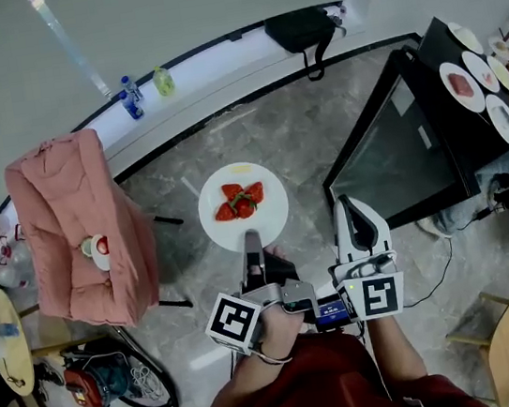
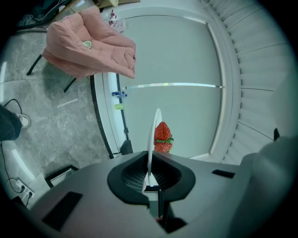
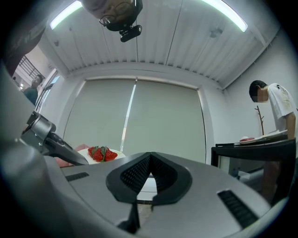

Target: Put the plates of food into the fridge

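Strawberries (image 1: 240, 200) sit on the plate (image 1: 271, 219), which juts out ahead of the left hand-held gripper (image 1: 252, 245). Its jaws pinch the near rim and hold it level, probably so nothing rolls off. Right hand-held gripper (image 1: 356, 216), just beside it, is pressed together and empty, likely free to open a door.

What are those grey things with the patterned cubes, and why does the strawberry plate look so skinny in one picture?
They are grabbers with two jaws; a person holds one in each hand. One picture comes from a camera on the person's head, the other two from cameras on the grabbers. The left gripper pinches the rim of a white plate of strawberries; its own camera sees that plate edge-on, so it looks skinny. The right gripper is shut and empty. More plates sit on the black cabinet.
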`<state>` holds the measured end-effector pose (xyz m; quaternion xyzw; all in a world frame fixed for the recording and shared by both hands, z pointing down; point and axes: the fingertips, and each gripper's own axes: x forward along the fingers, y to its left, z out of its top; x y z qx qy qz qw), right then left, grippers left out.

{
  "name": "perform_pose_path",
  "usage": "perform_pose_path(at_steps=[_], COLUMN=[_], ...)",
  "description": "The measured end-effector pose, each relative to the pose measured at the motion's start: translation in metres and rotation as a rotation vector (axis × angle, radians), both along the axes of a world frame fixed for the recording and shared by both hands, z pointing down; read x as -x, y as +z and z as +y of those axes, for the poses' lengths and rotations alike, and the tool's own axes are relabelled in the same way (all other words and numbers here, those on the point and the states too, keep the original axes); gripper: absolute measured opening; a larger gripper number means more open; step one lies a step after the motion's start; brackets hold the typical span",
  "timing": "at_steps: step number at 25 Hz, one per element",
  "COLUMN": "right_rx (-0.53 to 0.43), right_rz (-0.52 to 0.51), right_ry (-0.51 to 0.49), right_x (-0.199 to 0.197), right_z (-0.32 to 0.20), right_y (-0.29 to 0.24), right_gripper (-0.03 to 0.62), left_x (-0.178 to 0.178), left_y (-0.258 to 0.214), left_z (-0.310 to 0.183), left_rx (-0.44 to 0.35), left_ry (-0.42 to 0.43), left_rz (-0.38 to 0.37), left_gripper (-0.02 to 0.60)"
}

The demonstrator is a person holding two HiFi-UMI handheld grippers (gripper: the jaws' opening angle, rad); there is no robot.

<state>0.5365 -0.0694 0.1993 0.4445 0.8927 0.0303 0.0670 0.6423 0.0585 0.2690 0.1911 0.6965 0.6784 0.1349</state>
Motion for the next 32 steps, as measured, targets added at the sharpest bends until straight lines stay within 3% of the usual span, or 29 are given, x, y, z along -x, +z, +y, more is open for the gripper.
perform_pose_path(at_steps=[18, 32], right_rx=[0.013, 0.003], right_rz=[0.01, -0.023], right_ry=[0.052, 0.163], right_x=[0.086, 0.12], right_z=[0.149, 0.169], right_y=[-0.014, -0.015], right_gripper=[0.011, 0.011], left_x=[0.086, 0.141], left_y=[-0.004, 0.001], left_z=[0.144, 0.174], left_rx=[-0.026, -0.049], left_ry=[0.044, 0.174], left_rz=[0.012, 0.006], left_gripper=[0.023, 0.023])
